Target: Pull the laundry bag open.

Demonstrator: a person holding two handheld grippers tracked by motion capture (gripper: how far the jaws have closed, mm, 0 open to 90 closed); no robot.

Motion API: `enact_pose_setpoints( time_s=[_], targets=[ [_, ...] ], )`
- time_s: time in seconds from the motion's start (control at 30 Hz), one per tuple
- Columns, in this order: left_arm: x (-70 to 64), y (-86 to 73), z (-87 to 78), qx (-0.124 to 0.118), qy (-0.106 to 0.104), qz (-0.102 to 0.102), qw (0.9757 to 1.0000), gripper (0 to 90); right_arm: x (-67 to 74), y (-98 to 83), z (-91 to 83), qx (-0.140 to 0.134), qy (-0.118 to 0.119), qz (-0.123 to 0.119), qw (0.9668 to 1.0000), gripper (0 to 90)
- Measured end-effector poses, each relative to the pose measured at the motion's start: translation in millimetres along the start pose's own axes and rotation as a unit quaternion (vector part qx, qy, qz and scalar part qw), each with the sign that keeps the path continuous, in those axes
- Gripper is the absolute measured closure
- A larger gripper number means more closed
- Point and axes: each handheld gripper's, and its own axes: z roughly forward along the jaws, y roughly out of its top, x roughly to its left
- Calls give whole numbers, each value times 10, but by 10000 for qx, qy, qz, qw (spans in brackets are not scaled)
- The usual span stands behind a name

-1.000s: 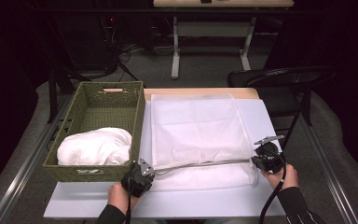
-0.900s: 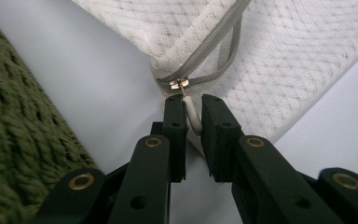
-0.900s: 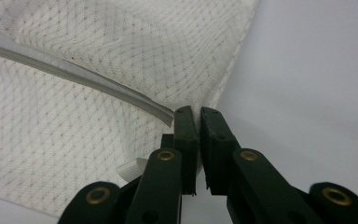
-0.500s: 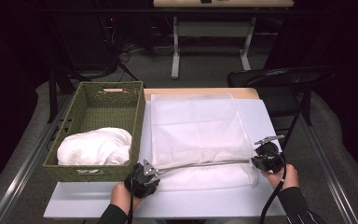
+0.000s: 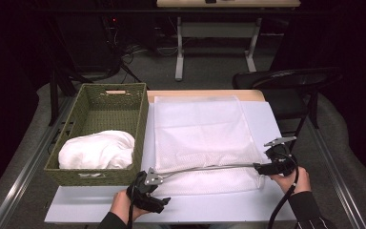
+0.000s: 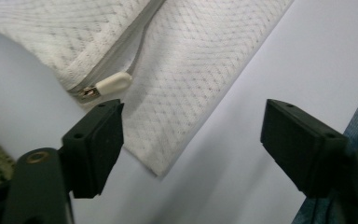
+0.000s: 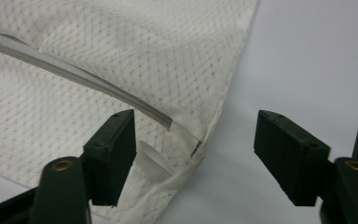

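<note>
Both grippers had just opened since the earlier frame, letting go of the mesh bag (image 5: 202, 138). Our left gripper (image 6: 191, 140) stood wide, holding nothing, the zip pull (image 6: 112, 85) just above its left jaw. Our right gripper (image 7: 193, 154) gaped too, empty, the bag's corner lying between its jaws on the table (image 5: 267, 210).

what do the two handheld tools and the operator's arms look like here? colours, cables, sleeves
Both tools are black: left tool, right tool. Each has two blocky black jaws with flat pads and brass-coloured screw inserts at the jaw bases. A grey three-cornered plate tops the right one, another the left. A black cable trails from the right tool. Dark striped sleeve on the right arm.
</note>
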Motion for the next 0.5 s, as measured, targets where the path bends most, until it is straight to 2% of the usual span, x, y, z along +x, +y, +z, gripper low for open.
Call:
enact_pose_setpoints(
  time_s=[0.03,0.1,0.17,0.27,0.3,0.4,0.5],
  targets=[
    [-9,-2,-23,-35,-49,48,10000,199,12,2,-15,-42,24,-16,10000,247],
    [-27,-11,-77,-102,-19,89,9999,161,58,17,-41,-69,91,-109,9999,217],
    [-27,-27,-128,-161,-174,127,9996,147,112,37,-56,-124,144,-199,9996,186],
    [-8,-61,-170,-102,-244,214,9994,103,212,74,-84,-199,216,-357,9989,146],
    [-9,-72,-174,-92,-195,188,9996,86,239,85,-91,-214,251,-407,9986,138],
    [-1,-82,-219,-91,-231,214,9995,53,317,115,-108,-305,247,-544,9977,113],
    [-15,-86,-271,-193,-288,251,9991,29,373,158,-142,-471,298,-603,9966,73]
  ],
)
